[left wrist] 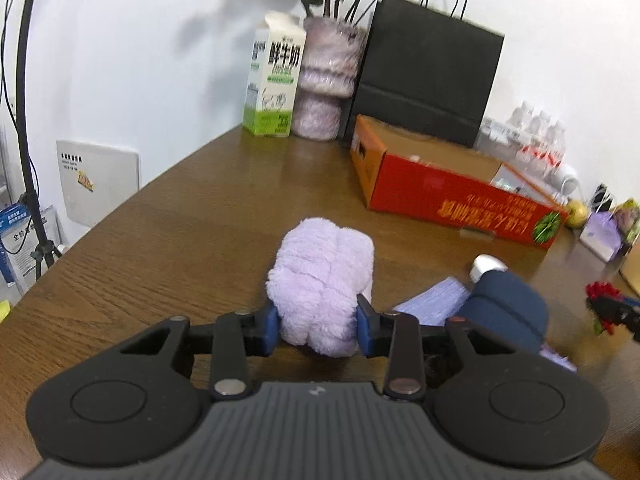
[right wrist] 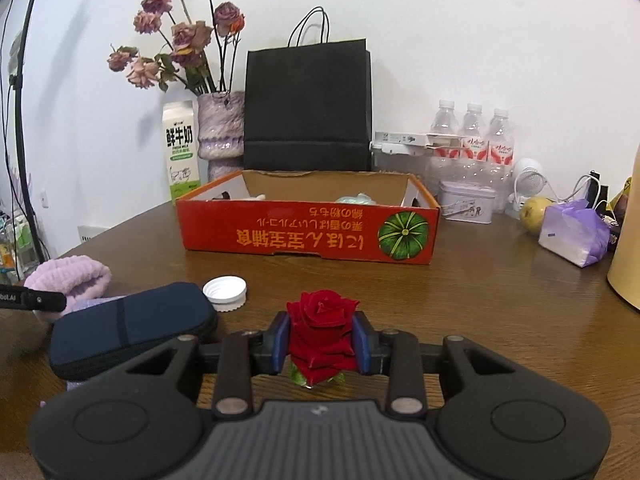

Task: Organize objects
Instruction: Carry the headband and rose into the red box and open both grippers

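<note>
towel (left wrist: 322, 280): lilac fluffy roll at lower centre of the left view — soft, light, squashy; looks best taken across its near end, where it gives but won't slip.
left gripper (left wrist: 317, 330): fingers pinch the towel's near end, pile bulging between the blue pads.
rose (right wrist: 321, 336): red bloom at lower centre of the right view — light and fragile; petals bruise, so a gentle hold low on the head seems wise.
right gripper (right wrist: 320, 338): fingers pressed on the rose from both sides; whether it rests on the tabletop (right wrist: 500, 300) I cannot tell.
box (right wrist: 308, 232): red carton, open top, middle of the frame — the likely place for things; its near wall has to be cleared.
in the way: white cap (right wrist: 225, 291) and dark blue case (right wrist: 128, 328) at lower left, near the rose.
behind: milk carton (right wrist: 181, 150), vase (right wrist: 221, 132), black bag (right wrist: 307, 108), bottles (right wrist: 472, 136).
</note>
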`<state>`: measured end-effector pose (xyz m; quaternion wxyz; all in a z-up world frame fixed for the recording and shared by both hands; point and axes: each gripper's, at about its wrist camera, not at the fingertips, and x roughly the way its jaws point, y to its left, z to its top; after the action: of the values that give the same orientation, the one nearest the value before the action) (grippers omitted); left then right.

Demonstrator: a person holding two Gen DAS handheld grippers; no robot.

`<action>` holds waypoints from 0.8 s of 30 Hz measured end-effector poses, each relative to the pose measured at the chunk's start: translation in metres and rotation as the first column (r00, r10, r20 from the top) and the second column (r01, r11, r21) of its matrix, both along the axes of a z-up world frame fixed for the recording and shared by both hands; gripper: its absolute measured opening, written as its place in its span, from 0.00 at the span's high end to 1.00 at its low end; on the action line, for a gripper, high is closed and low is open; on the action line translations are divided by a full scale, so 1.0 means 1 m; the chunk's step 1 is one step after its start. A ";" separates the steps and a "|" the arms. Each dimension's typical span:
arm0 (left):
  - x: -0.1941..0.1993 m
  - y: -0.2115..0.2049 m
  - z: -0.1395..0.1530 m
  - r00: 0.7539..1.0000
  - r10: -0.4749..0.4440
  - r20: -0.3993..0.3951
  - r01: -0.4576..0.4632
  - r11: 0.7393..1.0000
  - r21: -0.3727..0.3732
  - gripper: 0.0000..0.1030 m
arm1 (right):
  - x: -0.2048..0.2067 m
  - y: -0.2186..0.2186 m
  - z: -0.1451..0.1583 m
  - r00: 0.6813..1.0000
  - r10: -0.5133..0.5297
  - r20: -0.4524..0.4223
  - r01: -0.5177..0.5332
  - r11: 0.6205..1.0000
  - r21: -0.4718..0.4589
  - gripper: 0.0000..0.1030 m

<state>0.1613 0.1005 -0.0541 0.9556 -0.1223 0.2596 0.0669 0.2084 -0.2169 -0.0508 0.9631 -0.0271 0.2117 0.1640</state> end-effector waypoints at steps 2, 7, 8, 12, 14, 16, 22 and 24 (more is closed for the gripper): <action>-0.004 -0.005 0.007 1.000 0.006 0.023 -0.006 1.000 -0.006 0.64 | -0.002 -0.001 0.002 1.000 0.004 0.009 -0.004 1.000 0.002 0.69; -0.006 -0.025 0.027 0.998 -0.015 0.053 0.014 1.000 0.018 0.64 | -0.005 0.001 0.007 0.999 0.039 0.027 -0.039 0.999 -0.014 0.70; -0.005 -0.029 0.031 0.998 -0.024 0.061 0.023 1.000 0.021 0.64 | -0.005 0.001 0.009 0.998 0.044 0.035 -0.043 0.999 -0.020 0.70; 0.002 -0.047 0.044 0.995 -0.056 0.084 0.053 0.998 0.036 0.64 | -0.004 0.002 0.017 0.997 0.059 0.054 -0.058 0.998 -0.031 0.71; 0.008 -0.055 0.050 0.993 -0.070 0.091 0.067 0.997 0.042 0.64 | -0.002 0.003 0.021 0.996 0.068 0.062 -0.066 0.997 -0.036 0.71; 0.014 -0.063 0.055 0.992 -0.083 0.097 0.079 0.996 0.048 0.64 | 0.002 0.004 0.025 0.994 0.075 0.073 -0.072 0.996 -0.043 0.71; 0.033 -0.082 0.067 0.988 -0.104 0.112 0.098 0.994 0.056 0.64 | 0.017 0.005 0.042 0.991 0.083 0.104 -0.078 0.996 -0.051 0.71; 0.041 -0.088 0.070 0.987 -0.111 0.115 0.105 0.993 0.054 0.64 | 0.025 0.007 0.046 0.991 0.085 0.106 -0.080 0.996 -0.050 0.71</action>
<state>0.2026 0.0126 0.0159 0.9741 -0.0890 0.2072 0.0139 0.2329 -0.2103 -0.0052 0.9647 -0.0669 0.1615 0.1971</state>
